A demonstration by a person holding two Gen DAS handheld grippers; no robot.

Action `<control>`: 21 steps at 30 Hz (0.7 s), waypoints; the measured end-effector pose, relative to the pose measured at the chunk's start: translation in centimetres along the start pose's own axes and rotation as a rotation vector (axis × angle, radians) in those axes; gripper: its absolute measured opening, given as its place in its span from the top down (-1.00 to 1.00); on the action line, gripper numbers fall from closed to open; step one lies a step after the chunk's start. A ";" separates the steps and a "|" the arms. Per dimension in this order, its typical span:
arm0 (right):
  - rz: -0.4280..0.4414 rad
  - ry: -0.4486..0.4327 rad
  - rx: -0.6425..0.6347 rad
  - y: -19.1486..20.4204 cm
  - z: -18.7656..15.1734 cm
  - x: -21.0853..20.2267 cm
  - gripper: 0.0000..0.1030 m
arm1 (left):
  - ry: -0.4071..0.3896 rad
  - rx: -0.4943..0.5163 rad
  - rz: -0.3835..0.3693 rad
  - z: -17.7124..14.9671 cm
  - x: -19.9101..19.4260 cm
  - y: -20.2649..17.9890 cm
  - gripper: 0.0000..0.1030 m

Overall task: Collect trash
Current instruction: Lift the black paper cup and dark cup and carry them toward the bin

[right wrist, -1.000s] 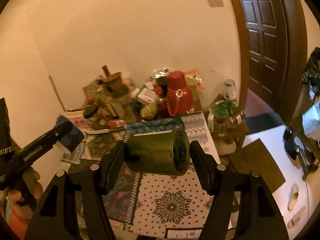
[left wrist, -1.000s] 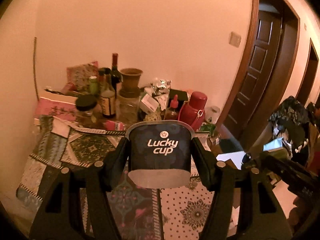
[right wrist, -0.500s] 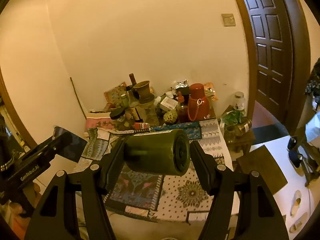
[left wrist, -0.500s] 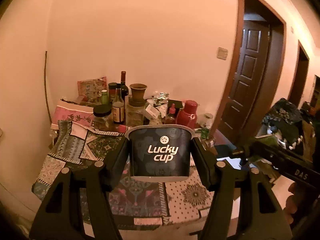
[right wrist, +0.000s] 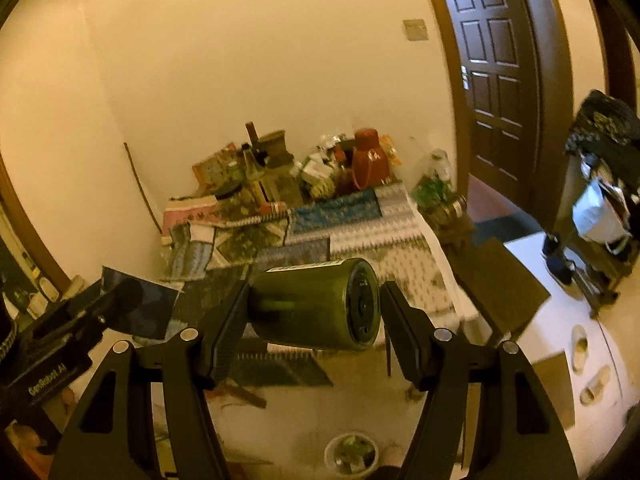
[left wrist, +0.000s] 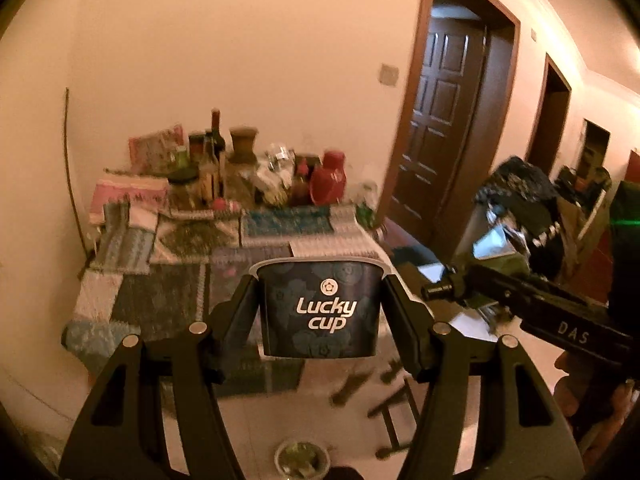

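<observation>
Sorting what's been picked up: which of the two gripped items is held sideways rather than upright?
The green bottle in the right gripper, base toward the camera. The Lucky cup stands upright.

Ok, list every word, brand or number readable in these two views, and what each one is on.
"Lucky cup": on the dark paper cup held in the left gripper.
"DAS": on the right gripper's black body, seen from the left wrist view.
"GenRobot AI": on the left gripper's body, seen from the right wrist view.
Label on the green bottle and the table's bottles: too blurred to read.
</observation>
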State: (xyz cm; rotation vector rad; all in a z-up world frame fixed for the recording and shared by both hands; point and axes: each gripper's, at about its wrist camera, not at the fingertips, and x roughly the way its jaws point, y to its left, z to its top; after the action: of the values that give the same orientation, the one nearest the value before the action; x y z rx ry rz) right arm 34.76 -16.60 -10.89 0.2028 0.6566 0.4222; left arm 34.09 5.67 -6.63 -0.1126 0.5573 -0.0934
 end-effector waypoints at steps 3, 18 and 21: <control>-0.018 0.031 0.016 0.0 -2.0 -0.6 -0.21 | 0.055 0.000 -0.020 -2.5 -0.4 -0.1 -0.20; -0.037 0.192 0.011 -2.1 -8.4 1.9 -0.21 | 0.316 -0.034 -0.013 -12.5 4.6 -0.4 -0.20; -0.034 0.229 0.007 -3.1 -9.9 3.6 -0.21 | 0.385 -0.059 -0.004 -15.5 7.6 -0.3 -0.20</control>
State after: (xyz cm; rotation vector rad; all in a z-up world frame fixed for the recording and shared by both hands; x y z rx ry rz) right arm 32.11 -17.26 -21.50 0.1501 0.8851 0.4136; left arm 32.23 3.24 -23.66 -0.1551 0.9449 -0.1034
